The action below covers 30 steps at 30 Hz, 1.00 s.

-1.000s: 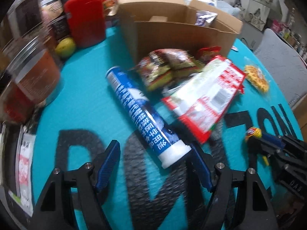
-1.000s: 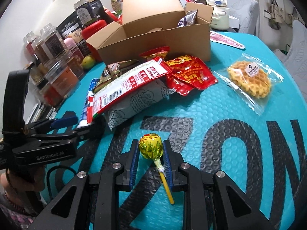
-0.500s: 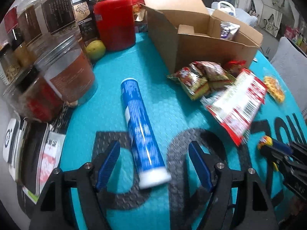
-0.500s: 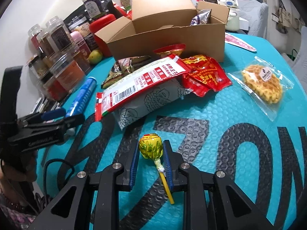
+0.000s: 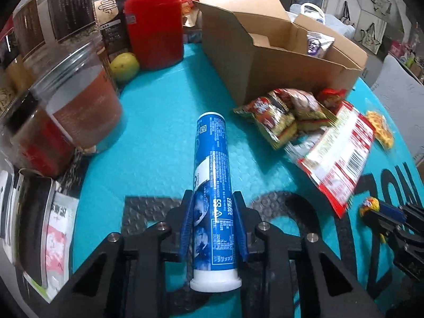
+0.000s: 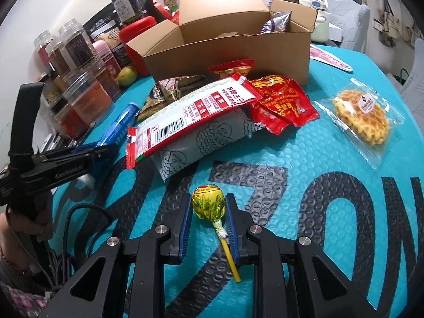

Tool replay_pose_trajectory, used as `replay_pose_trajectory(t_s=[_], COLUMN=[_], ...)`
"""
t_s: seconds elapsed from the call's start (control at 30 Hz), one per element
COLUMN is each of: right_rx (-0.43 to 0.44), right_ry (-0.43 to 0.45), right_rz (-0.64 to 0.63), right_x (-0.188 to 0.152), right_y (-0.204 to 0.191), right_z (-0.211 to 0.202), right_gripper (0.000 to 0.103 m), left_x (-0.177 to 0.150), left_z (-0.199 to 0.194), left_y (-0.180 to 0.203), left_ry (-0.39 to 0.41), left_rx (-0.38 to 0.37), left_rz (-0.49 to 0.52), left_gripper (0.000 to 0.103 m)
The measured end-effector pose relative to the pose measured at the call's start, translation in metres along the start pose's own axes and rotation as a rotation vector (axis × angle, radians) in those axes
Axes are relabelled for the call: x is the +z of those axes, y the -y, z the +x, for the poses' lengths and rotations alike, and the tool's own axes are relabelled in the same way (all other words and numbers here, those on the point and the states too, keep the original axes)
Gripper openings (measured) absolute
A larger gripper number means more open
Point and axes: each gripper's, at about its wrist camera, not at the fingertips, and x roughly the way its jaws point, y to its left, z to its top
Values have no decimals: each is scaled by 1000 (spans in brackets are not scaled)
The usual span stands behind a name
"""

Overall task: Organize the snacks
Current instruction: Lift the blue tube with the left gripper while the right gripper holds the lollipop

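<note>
Left wrist view, left to right. Clear jars (image 5: pixel 79 100) with brown and red fill stacked at 9 to 10 o'clock on the teal bubble mat (image 5: pixel 164 111). Red canister (image 5: pixel 155 26) at 11 o'clock, yellow-green fruit (image 5: pixel 124 66) just beside its base. My left gripper (image 5: pixel 213 213) is clamped on the blue tube (image 5: pixel 213 175): both blue pads press its sides near the white cap end, cap toward me at 6 o'clock, far end pointing to 12. Open cardboard box (image 5: pixel 265 61) at 1 o'clock, a purple-silver packet (image 5: pixel 316 43) standing inside it. Snack packs (image 5: pixel 281 116) lie at the box's front wall at 2 o'clock; the red-and-white bag (image 5: pixel 341 156) lies just right of them at 3 o'clock.

Right wrist view, left to right. My left gripper (image 6: pixel 103 153) shows at 9 o'clock, jaws closed on the blue tube (image 6: pixel 119 124). The red-and-white bag (image 6: pixel 190 116) lies across a grey patterned bag (image 6: pixel 209 137) near 11 to 12 o'clock, with the box (image 6: pixel 228 50) behind at 12. My right gripper (image 6: pixel 208 206) is clamped on the lollipop (image 6: pixel 208 204): yellow wrapped head between the pads, stick (image 6: pixel 230 259) running back toward 6 o'clock. Red packets (image 6: pixel 283 106) at 1 o'clock touch the bag. Wrapped waffle (image 6: pixel 360 116) alone at 2 o'clock, well apart from the pile.
</note>
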Motion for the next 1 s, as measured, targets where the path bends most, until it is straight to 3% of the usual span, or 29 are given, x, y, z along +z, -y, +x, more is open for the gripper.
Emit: replay_pose_trajectory(t_s=[0.43,0.63,0.7,0.77,0.83,0.9,0.97,1.0], right_rx=[6,-9,-12,-11,-11,-16,-22,-25], right_ry=[10,10,7,6,7,7,9,10], right_rz=[-7,0,4,9,12,8,0,-3], right_x=[-16,-19,-19,-18,-17,-15,-14,-14], right_y=[-3,-1,1,2,3,2,1,0], right_z=[-14,-15,-14,-13,-12,-11,-10,-10], right_gripper=[24,24,24,24,24,24,24,24], left_x=[-49,-51,-48,-43,-37,-35,-36,-34], left_z=[-37,-31,-28,-23,-18,-16,-18,-19], left_y=[22,35,38,38,35,33,34,34], left_ry=[-80,-68,-60,-58,-55,-42,-31,-33], left_rx=[-81,-34,-23,-11,-27,-37,-43,-50], left_rz=[36,88,101,94,78,75,86,88], left_gripper=[28,29,34,50,55,53,28,28])
